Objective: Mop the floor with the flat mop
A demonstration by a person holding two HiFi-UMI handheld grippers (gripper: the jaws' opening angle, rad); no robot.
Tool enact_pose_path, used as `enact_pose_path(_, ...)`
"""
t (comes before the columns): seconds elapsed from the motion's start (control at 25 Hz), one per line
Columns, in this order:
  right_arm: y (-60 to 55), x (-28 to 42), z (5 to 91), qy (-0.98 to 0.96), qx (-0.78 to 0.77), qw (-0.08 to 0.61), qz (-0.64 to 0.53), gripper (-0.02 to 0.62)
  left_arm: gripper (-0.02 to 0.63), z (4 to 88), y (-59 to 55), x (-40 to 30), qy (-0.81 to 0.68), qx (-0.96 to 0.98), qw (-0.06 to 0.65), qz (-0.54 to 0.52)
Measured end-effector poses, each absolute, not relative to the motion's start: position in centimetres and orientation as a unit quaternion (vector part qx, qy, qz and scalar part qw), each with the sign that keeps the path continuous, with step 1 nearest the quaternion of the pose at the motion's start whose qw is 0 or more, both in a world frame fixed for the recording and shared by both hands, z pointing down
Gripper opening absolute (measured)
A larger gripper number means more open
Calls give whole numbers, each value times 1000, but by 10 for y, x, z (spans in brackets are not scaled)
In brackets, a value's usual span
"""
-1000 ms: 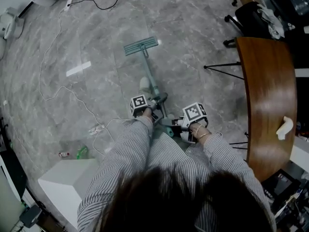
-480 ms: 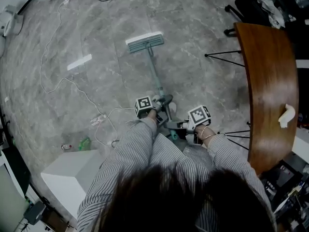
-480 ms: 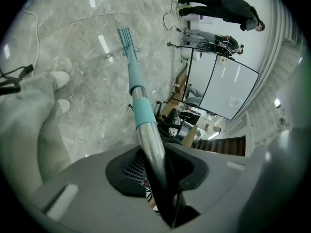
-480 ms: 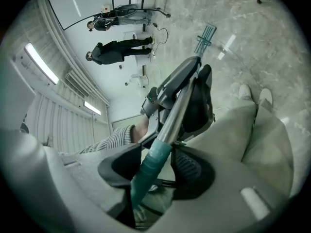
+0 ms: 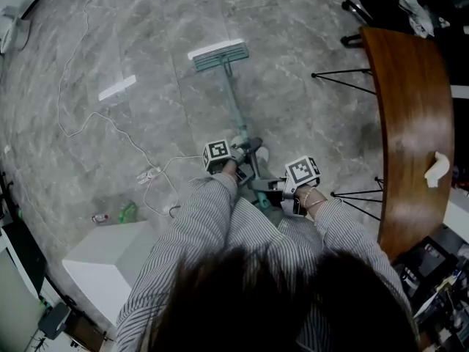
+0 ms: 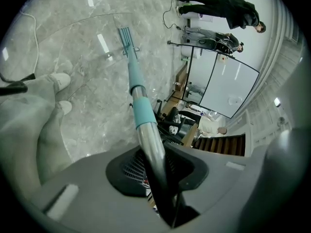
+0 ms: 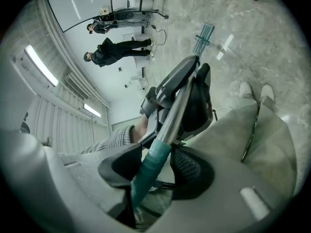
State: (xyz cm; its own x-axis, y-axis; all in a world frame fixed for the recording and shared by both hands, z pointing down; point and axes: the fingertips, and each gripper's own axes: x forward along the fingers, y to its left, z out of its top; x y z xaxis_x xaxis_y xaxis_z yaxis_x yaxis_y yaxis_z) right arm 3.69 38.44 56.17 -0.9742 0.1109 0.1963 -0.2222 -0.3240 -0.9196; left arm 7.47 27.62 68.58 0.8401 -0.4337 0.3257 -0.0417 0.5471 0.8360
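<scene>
The flat mop point(image 5: 218, 56) is teal with a silver pole. The floor point(image 5: 293, 20) is grey marble. The table point(image 5: 410, 123) is brown. The sleeves point(image 5: 198, 226) are striped grey.

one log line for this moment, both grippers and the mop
left gripper: shut on mop handle | right gripper: shut on mop handle | mop head: flat on floor

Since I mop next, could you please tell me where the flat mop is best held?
Grip the pole, not the head: it is long, thin and slanted. Clamp across it from the sides, as the right hand-held gripper does on the teal end and the left hand-held gripper on bare metal lower down.
</scene>
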Motion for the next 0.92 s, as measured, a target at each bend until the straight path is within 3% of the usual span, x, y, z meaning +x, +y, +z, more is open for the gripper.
enact_pose_path(0.92, 387, 31, 564, -567, 57, 125, 812, 181, 92, 685, 278, 70, -255, 464, 842, -106)
